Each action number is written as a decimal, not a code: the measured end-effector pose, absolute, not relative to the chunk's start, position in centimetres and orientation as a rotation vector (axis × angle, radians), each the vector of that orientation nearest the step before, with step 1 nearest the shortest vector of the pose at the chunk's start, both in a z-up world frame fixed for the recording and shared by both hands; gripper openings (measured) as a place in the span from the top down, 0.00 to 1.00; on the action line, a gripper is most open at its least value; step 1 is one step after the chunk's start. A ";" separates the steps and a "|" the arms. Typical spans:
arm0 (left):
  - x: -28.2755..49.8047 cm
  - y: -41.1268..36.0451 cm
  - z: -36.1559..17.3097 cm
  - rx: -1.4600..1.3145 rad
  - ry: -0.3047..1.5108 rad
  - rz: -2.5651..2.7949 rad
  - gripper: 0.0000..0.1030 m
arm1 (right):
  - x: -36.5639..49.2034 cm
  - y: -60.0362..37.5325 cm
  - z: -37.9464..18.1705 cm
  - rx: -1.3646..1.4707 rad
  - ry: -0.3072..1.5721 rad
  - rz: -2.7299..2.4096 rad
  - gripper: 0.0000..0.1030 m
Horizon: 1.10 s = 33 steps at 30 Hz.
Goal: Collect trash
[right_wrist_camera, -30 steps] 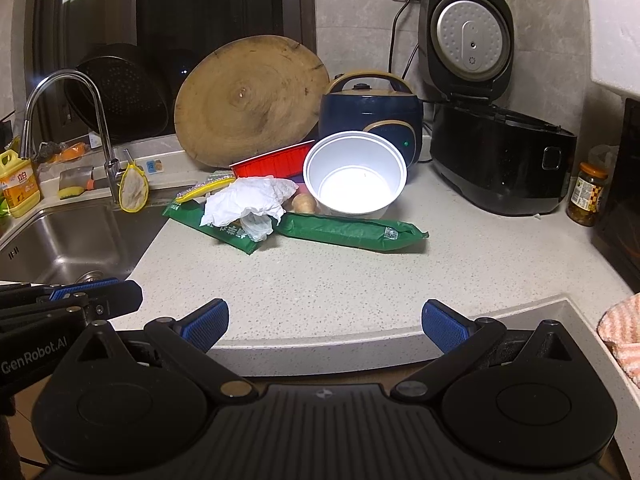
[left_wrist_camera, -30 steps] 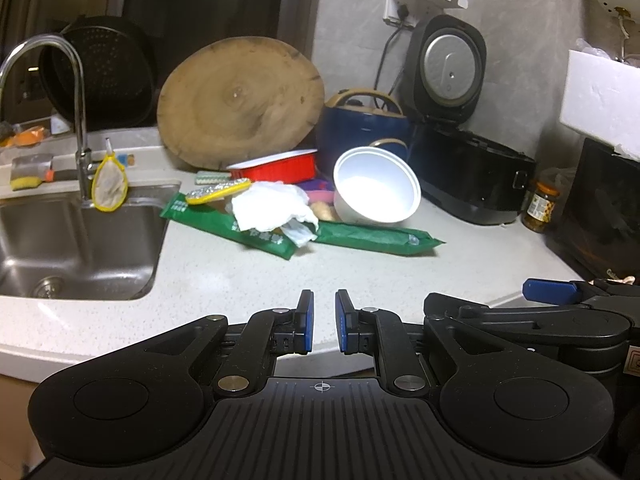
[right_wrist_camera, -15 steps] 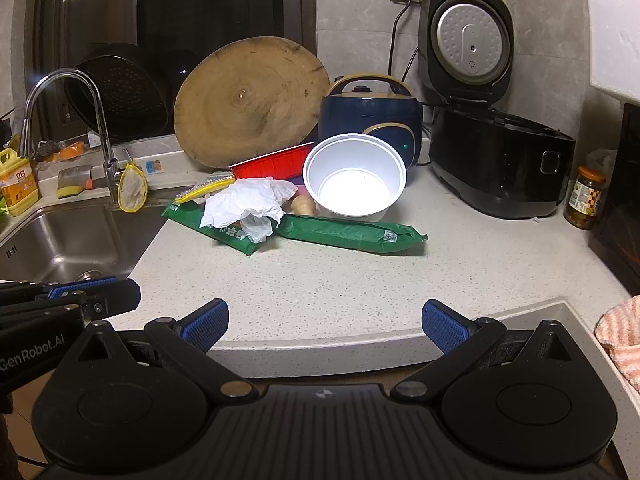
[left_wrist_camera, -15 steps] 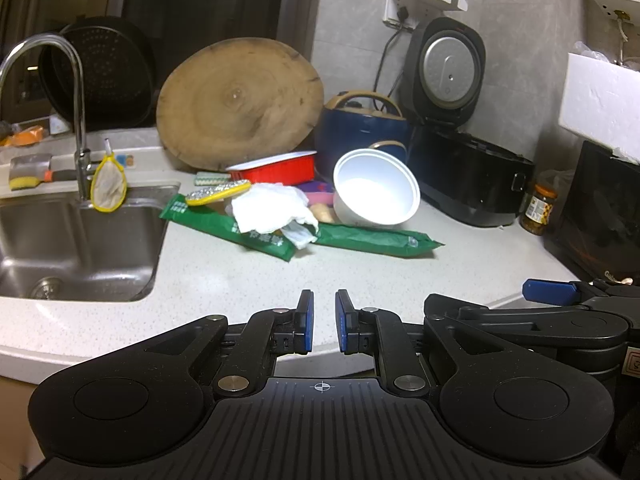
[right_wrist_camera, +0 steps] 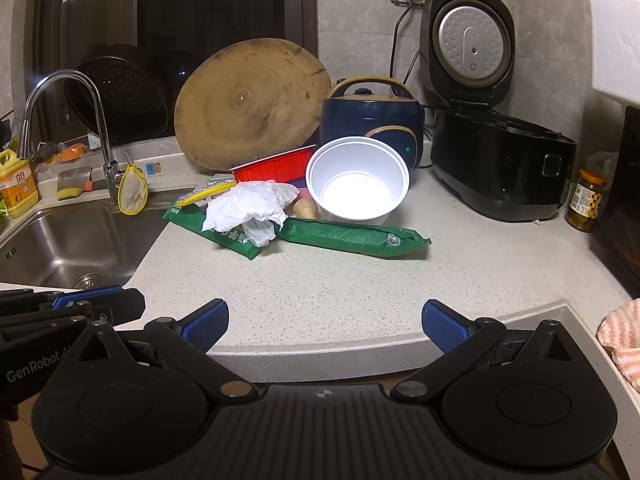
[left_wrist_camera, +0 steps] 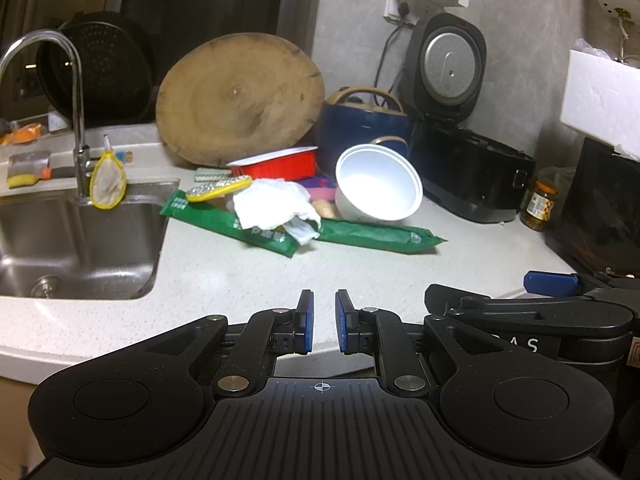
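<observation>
Both tools are hovering at the near edge of the speckled desk [right_wrist_camera: 320, 280], well short of the trash pile. The left tool [left_wrist_camera: 322, 322] is sitting with its blue pads nearly together, only a narrow gap showing, and nothing is lying between them. The right tool [right_wrist_camera: 324, 322] is standing wide open and is likewise gripping nothing. The trash is lying toward the back of the desk, just right of the steel sink [right_wrist_camera: 68, 248]: a crumpled white tissue [right_wrist_camera: 250, 210] is resting on top of a green wrapper [right_wrist_camera: 212, 230], a second green wrapper [right_wrist_camera: 352, 237] is stretching out to the right in front of a tipped white bowl [right_wrist_camera: 357, 180], and a yellow-edged packet [right_wrist_camera: 204, 196] is poking out behind the tissue. A red tray [right_wrist_camera: 274, 166] is leaning behind the pile against a round wooden board [right_wrist_camera: 250, 104]. A small brownish lump [right_wrist_camera: 306, 209] is sitting between tissue and bowl; what it is cannot be told. A blue cooker [right_wrist_camera: 376, 116] and an open black rice cooker [right_wrist_camera: 500, 160] are standing further right.
</observation>
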<state>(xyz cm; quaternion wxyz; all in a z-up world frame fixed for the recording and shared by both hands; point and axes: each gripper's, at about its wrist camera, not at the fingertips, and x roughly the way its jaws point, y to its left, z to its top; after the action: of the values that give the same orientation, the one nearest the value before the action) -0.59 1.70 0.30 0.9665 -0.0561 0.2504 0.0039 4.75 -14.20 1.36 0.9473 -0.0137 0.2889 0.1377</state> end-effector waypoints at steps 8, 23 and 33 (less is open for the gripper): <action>-0.4 1.9 0.1 -0.124 0.514 0.011 0.85 | 5.0 -14.0 1.3 -0.029 0.592 0.277 0.00; 1.4 2.1 -0.5 -0.148 0.549 0.035 0.85 | 6.2 -14.8 0.9 -0.024 0.602 0.293 0.00; 7.6 4.7 -1.5 -0.264 0.571 0.043 0.85 | 11.7 -16.2 -0.9 -0.038 0.648 0.322 0.00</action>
<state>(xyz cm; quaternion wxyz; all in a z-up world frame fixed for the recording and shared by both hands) 7.63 4.66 -1.53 0.9507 -0.1297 0.2809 0.0212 11.74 -16.21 -0.89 0.9351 -0.0185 0.3168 0.1575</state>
